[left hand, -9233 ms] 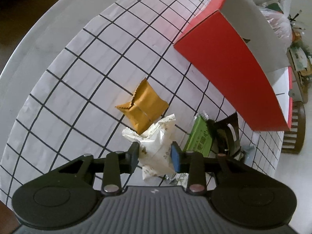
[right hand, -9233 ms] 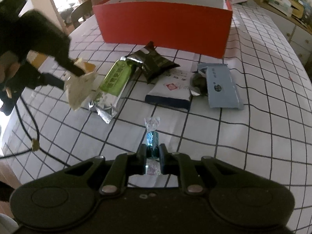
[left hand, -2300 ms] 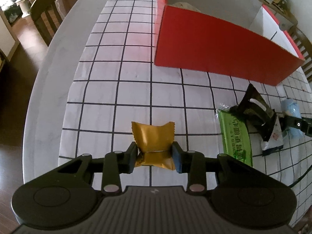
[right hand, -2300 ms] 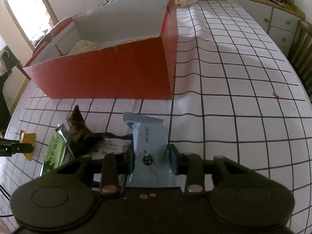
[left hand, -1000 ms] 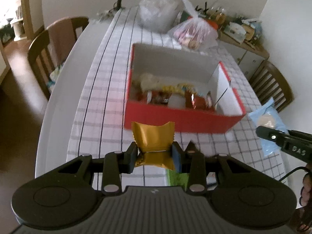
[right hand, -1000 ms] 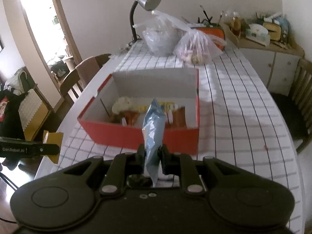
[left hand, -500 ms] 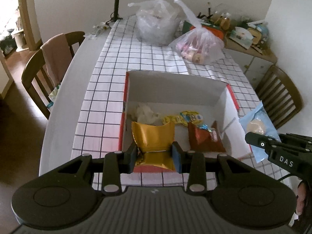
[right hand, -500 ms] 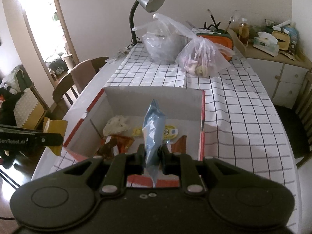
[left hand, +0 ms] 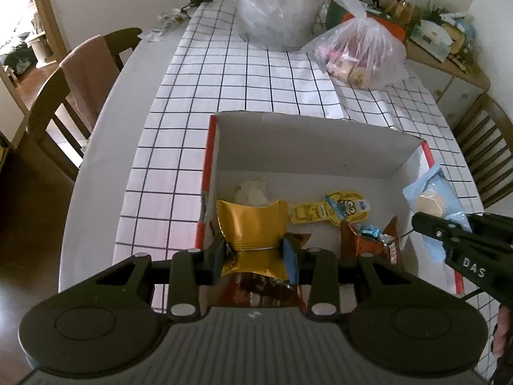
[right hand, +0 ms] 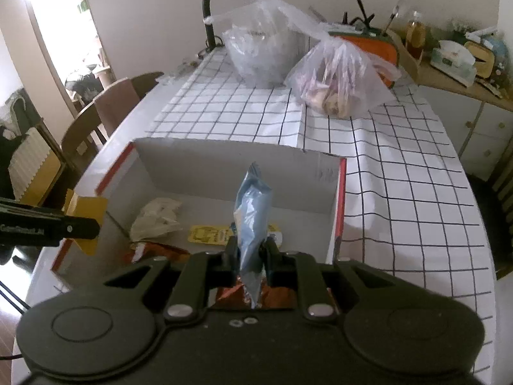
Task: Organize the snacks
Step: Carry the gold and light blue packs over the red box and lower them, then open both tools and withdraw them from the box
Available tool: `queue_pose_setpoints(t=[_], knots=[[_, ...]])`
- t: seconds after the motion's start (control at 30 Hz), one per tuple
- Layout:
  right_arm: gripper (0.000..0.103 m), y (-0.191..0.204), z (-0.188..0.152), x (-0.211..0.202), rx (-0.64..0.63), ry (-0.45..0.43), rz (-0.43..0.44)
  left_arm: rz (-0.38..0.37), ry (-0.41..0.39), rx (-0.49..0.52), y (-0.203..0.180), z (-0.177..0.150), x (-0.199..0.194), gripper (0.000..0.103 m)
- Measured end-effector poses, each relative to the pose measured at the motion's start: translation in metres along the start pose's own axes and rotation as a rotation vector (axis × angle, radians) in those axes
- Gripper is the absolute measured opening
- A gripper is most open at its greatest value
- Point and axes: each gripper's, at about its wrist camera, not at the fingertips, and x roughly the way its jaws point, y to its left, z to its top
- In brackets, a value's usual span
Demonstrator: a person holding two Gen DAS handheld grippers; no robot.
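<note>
Left tongs (left hand: 253, 253) pinch gold packet (left hand: 251, 224) at mid-body, over box's (left hand: 315, 142) near-left corner; right tongs (right hand: 251, 258) grip blue packet (right hand: 251, 205) by its lower half, above box's near wall. Both look light, crinkly, slippery; contents likely crushable, so hold near a sealed edge, gently.

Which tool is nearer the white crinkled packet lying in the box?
Left. The left tool, holding the gold packet, hangs just in front of the white packet; the right tool, holding the blue packet, is over the box's opposite end.
</note>
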Motion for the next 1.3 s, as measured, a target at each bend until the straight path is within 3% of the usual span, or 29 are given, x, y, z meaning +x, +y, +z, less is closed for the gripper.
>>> queue_pose_setpoints(t=[0.4, 0.73, 0.93, 1.1, 1.3], knots=[[0.014, -0.008, 0.001, 0.047, -0.018, 0.100, 0.011, 0.026, 0.110, 0.031, -0.011, 0.008, 0.049, 0.037], [0.020, -0.006, -0.002, 0.055, -0.020, 0.122, 0.024, 0.045, 0.166, 0.035, -0.013, 0.006, 0.065, 0.038], [0.024, -0.006, -0.002, 0.051, -0.012, 0.117, 0.029, 0.026, 0.153, 0.019, -0.013, 0.003, 0.060, 0.039], [0.031, -0.005, -0.004, 0.040, -0.005, 0.096, 0.034, 0.013, 0.131, 0.006, -0.010, 0.000, 0.048, 0.050], [0.040, -0.002, -0.006, 0.015, 0.005, 0.053, 0.041, -0.010, 0.081, 0.002, -0.006, -0.010, 0.023, 0.055]])
